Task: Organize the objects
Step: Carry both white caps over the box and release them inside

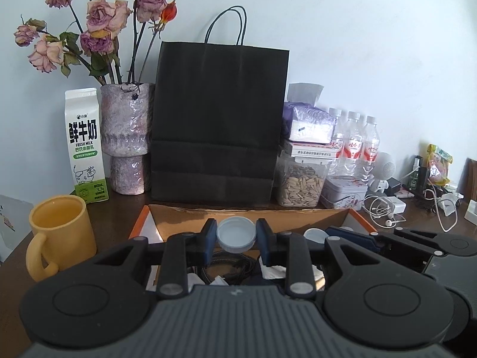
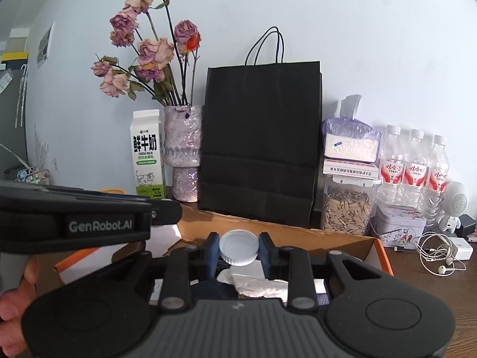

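Over the open box (image 1: 247,213), each gripper's jaws clamp a white cap: left gripper (image 1: 236,235), right gripper (image 2: 238,249); light, rigid, slick plastic, best pinched across ribbed rims

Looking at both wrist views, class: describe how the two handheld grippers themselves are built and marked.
Each gripper, left and right, has black linkage arms with silver pivot pins, dark blue finger pads, round black discs and a ribbed grey body. The left one's side reads "GenRobot.AI".
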`<action>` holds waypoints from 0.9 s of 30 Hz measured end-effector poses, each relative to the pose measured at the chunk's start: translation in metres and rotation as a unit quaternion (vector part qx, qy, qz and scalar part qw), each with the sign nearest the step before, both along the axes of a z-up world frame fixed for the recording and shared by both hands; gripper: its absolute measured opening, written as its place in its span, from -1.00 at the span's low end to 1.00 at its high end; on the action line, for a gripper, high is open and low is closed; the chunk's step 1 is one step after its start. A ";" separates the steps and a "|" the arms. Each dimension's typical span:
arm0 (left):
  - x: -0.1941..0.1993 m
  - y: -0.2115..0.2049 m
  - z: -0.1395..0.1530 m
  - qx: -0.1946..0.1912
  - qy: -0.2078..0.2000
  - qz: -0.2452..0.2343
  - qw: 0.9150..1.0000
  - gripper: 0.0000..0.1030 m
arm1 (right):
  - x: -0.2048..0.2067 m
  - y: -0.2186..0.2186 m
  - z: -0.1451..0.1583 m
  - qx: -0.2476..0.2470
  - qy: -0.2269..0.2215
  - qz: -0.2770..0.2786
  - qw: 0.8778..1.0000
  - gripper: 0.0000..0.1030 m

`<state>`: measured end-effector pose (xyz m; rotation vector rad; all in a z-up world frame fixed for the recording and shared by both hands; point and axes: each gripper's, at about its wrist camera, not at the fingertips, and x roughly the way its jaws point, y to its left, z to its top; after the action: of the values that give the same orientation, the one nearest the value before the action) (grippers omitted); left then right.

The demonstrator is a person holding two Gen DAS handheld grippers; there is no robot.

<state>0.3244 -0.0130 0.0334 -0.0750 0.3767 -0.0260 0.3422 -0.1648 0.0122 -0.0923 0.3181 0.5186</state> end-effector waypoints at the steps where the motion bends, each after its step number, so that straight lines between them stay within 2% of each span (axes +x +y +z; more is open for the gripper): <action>1: 0.004 0.001 -0.001 0.002 0.001 0.000 1.000 -0.42 | 0.003 0.000 -0.001 -0.001 0.002 0.000 1.000 -0.47; 12: 0.022 0.004 -0.017 0.020 0.021 -0.004 1.000 -0.42 | 0.019 -0.003 -0.013 -0.011 0.023 -0.005 1.000 -0.47; 19: 0.018 0.003 -0.016 0.017 0.015 0.007 1.000 -0.38 | 0.018 -0.003 -0.014 -0.013 0.025 -0.007 1.000 -0.47; 20: 0.018 0.004 -0.016 0.018 0.014 0.011 1.000 -0.30 | 0.018 -0.003 -0.015 -0.014 0.025 -0.008 1.000 -0.40; 21: 0.017 0.003 -0.016 0.019 0.014 0.016 1.000 0.17 | 0.018 -0.003 -0.015 -0.015 0.029 -0.010 0.999 -0.29; 22: 0.017 0.003 -0.016 0.019 0.011 0.022 1.000 0.80 | 0.019 -0.003 -0.016 -0.016 0.032 -0.013 0.999 0.12; 23: 0.015 0.003 -0.016 0.020 0.004 0.030 0.999 1.00 | 0.019 -0.003 -0.017 -0.016 0.033 -0.018 0.999 0.60; 25: 0.013 0.003 -0.014 0.025 -0.004 0.038 0.999 1.00 | 0.017 -0.002 -0.017 -0.020 0.029 -0.023 0.999 0.98; 27: 0.013 0.003 -0.014 0.021 -0.003 0.036 0.999 1.00 | 0.015 -0.001 -0.016 -0.019 0.025 -0.024 0.999 1.00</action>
<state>0.3377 -0.0099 0.0190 -0.0480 0.3688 0.0534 0.3575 -0.1661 -0.0036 -0.1078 0.3785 0.4688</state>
